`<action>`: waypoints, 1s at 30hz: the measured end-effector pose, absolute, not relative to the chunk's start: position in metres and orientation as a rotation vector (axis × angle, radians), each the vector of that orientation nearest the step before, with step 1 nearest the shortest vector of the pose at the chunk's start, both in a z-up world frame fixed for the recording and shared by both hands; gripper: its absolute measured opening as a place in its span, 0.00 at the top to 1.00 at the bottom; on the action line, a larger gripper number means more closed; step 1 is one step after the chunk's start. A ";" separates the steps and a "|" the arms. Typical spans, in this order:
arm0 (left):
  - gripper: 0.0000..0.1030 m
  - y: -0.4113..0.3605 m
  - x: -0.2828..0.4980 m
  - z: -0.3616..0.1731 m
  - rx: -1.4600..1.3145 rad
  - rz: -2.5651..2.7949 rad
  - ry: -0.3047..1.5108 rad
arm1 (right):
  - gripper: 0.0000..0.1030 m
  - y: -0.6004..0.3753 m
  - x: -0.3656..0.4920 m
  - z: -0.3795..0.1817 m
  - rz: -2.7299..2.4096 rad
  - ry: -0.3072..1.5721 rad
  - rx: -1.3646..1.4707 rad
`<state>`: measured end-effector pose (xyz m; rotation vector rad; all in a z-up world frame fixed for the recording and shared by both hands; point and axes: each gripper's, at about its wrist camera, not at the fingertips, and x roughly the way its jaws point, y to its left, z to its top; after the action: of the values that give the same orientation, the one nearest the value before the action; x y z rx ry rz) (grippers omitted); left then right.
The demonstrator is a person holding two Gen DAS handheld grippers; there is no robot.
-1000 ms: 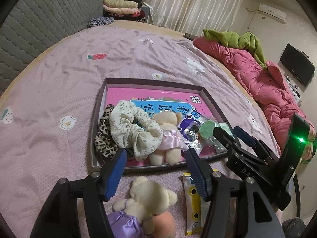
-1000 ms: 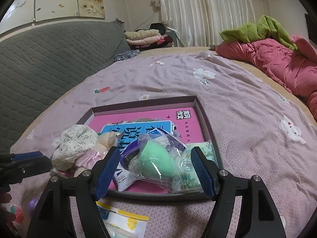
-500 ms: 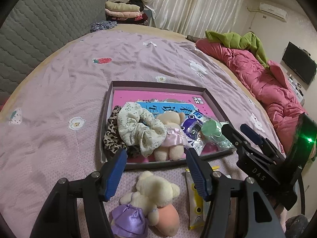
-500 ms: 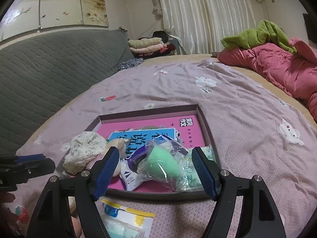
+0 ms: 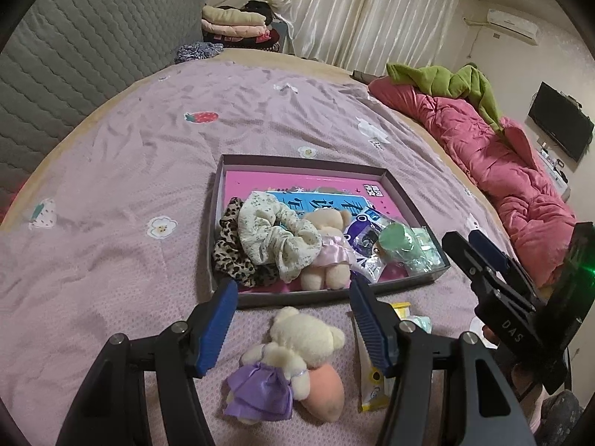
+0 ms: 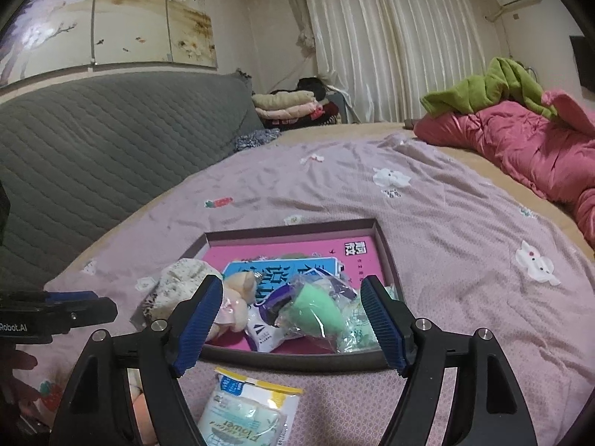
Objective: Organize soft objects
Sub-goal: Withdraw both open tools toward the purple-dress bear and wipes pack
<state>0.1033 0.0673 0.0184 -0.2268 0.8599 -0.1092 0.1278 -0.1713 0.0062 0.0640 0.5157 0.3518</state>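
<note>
Looking down both cameras, I see my left hand-held gripper [image 5: 293, 319] with its jaws apart and nothing between them, hovering over a cream teddy bear in a purple dress [image 5: 286, 356] that lies on the bed [image 5: 111, 252] just in front of the shallow tray [image 5: 405, 193]. My right hand-held gripper [image 6: 292, 329] is also spread wide and empty, above a yellow-topped packet [image 6: 249, 412] on the bed. Inside the tray sit a leopard scrunchie [image 5: 232, 256], a floral scrunchie [image 5: 275, 236], a bear in a pink dress [image 5: 327, 256] and a bagged green sponge [image 6: 314, 306], all crowded at its near edge.
</note>
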 end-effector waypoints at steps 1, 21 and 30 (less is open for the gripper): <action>0.40 0.067 0.102 0.018 -0.232 -0.114 0.861 | 0.24 -0.171 0.125 0.006 0.357 0.522 0.068; 0.40 0.057 0.087 0.013 -0.189 -0.120 0.897 | 0.24 -0.141 0.075 -0.001 0.431 0.575 -0.032; 0.40 0.060 0.081 0.011 -0.183 -0.122 0.910 | 0.24 -0.140 0.065 -0.001 0.414 0.586 -0.050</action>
<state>0.0808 0.0596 0.0110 -0.1833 0.9099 -0.1221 0.0648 -0.1402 -0.0009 -0.0503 0.5865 0.4137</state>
